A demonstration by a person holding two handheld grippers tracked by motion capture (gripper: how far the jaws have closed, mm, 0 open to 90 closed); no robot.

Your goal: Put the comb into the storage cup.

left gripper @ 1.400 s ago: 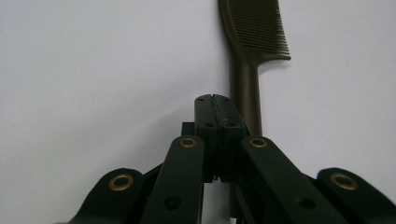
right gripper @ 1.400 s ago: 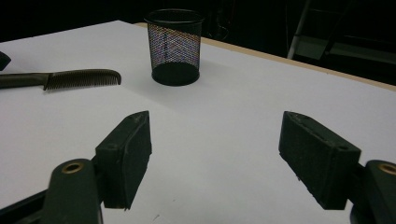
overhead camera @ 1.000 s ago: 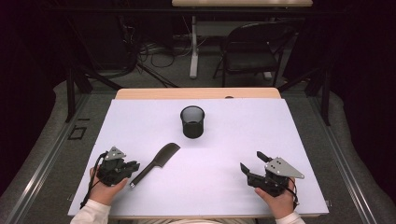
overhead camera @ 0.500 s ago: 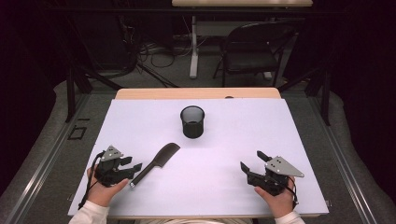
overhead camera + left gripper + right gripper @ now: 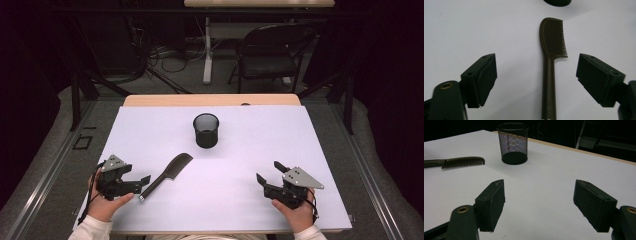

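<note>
A dark brown comb (image 5: 167, 175) lies flat on the white table top (image 5: 260, 140), its teeth end pointing toward a black mesh cup (image 5: 206, 130) that stands upright in the middle. My left gripper (image 5: 141, 184) is open right at the comb's handle end. In the left gripper view the comb (image 5: 550, 62) runs up between the two spread jaws of that gripper (image 5: 537, 60), which do not touch it. My right gripper (image 5: 269, 171) rests open and empty at the near right. Its view looks past the gripper (image 5: 539, 185) to the cup (image 5: 513, 143) and the comb (image 5: 461, 162).
The table's wooden far edge (image 5: 210, 100) borders a dark floor with cables. A black chair (image 5: 270, 50) stands beyond it. Bare white surface lies between the two grippers and around the cup.
My left gripper has edged slightly toward the comb's handle end. The right gripper, comb and cup have stayed put.
</note>
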